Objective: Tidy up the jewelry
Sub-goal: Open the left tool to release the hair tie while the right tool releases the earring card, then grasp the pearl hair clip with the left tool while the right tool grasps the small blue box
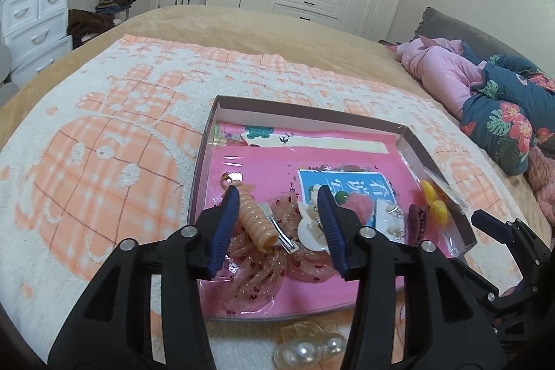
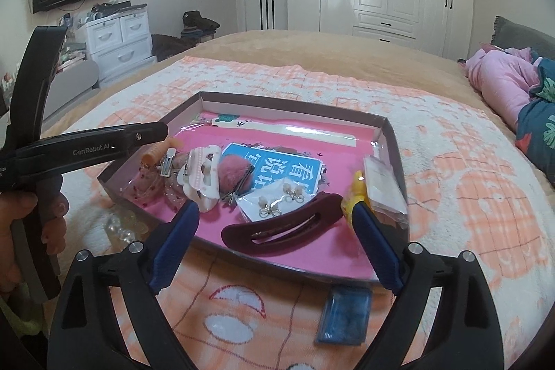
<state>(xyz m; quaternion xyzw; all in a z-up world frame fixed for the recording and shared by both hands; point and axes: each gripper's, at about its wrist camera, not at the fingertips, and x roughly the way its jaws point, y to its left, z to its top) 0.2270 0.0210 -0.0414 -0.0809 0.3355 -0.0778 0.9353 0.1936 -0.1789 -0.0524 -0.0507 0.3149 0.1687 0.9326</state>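
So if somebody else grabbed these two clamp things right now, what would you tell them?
Left tool: open, empty, over the tray's near-left pile, around the orange spiral hair tie.
Right tool: open, empty, straddling the maroon hair clip at the tray's near edge.
In the tray: white claw clip, pink pompom, earring card, yellow clip.
Outside, on the towel: pearl hair tie, blue box.
Left to do: probably those two.

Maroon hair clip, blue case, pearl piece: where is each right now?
maroon hair clip [image 2: 288,224]: right wrist view, middle of its curved body.
blue case [image 2: 345,314]: right wrist view, centre of its lid.
pearl piece [image 1: 303,351]: left wrist view, largest pearl.
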